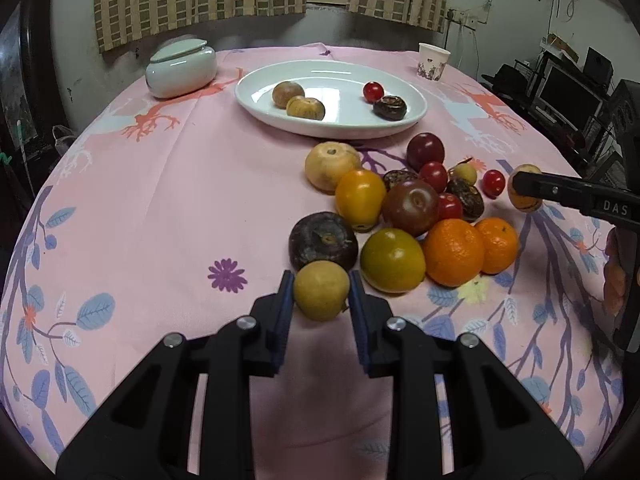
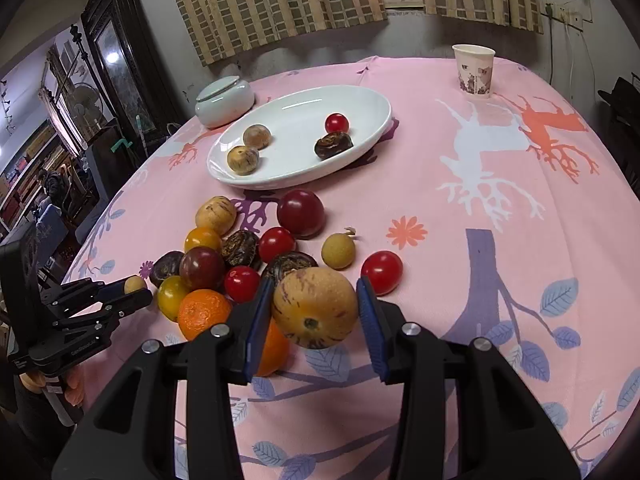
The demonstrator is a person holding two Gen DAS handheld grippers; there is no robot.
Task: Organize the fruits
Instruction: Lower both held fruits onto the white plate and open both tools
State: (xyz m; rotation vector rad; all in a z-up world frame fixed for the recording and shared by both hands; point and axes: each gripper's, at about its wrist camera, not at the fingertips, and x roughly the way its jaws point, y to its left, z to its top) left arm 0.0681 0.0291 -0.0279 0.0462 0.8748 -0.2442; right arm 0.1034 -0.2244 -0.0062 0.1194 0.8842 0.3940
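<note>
My left gripper is shut on a small round yellow-tan fruit, held at the near edge of the fruit pile. My right gripper is shut on a larger yellow fruit with purple streaks, at the pile's right side; it also shows in the left wrist view. The pile holds oranges, yellow, red and dark fruits on the pink cloth. A white oval plate behind the pile holds two tan fruits, a red cherry tomato and a dark fruit.
A pale lidded ceramic jar stands at the far left of the table. A paper cup stands at the far right. Curtains and a window lie behind the table. Shelves with equipment stand to the right.
</note>
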